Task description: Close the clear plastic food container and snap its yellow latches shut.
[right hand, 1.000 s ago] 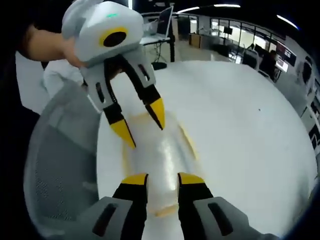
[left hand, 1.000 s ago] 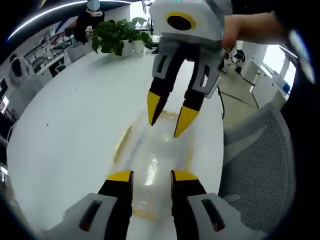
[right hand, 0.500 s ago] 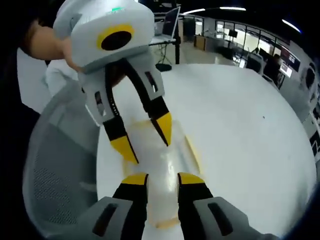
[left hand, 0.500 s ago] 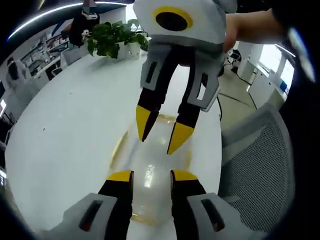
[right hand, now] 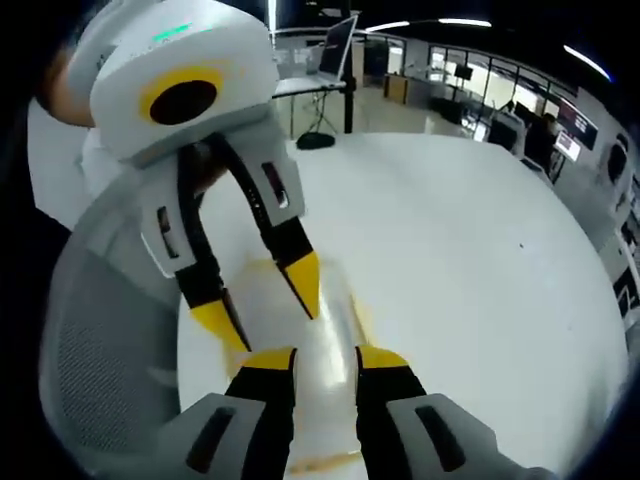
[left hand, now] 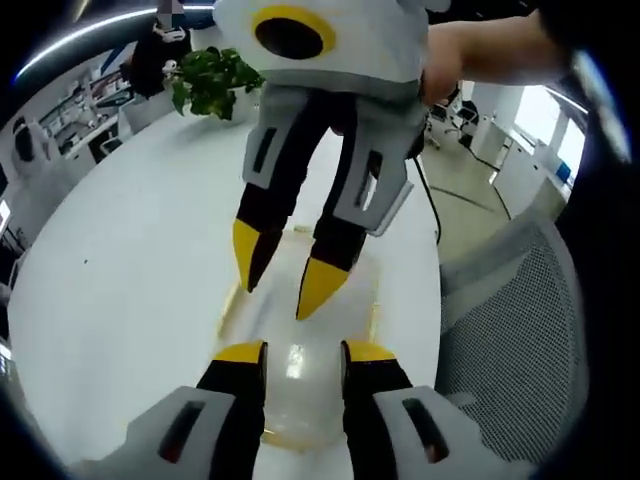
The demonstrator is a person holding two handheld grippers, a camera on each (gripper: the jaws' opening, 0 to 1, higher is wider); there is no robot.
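Note:
The clear plastic container (left hand: pixel 278 322) lies flat near the edge of the white table (left hand: pixel 120 250), with thin yellow latches (left hand: pixel 229 309) along its sides. My left gripper (left hand: pixel 303 355) is open and low over the near end. The right gripper (left hand: pixel 283 272) reaches in from above, its yellow tips apart and down at the lid. In the right gripper view the container (right hand: pixel 330 335) runs between my right gripper's (right hand: pixel 323 360) open jaws. The left gripper (right hand: pixel 262 303) stands opposite it, open, over the far end. Whether any tip touches the lid is unclear.
A grey mesh chair (left hand: pixel 510 330) stands right against the table edge beside the container, and it is also in the right gripper view (right hand: pixel 100 350). A potted plant (left hand: pixel 215 80) sits at the table's far end. A person's hand (left hand: pixel 480 50) holds the right gripper.
The two grippers have drawn closer together over the container and sunk toward its lid. Each looms larger in the other's view. The container lies where it was.

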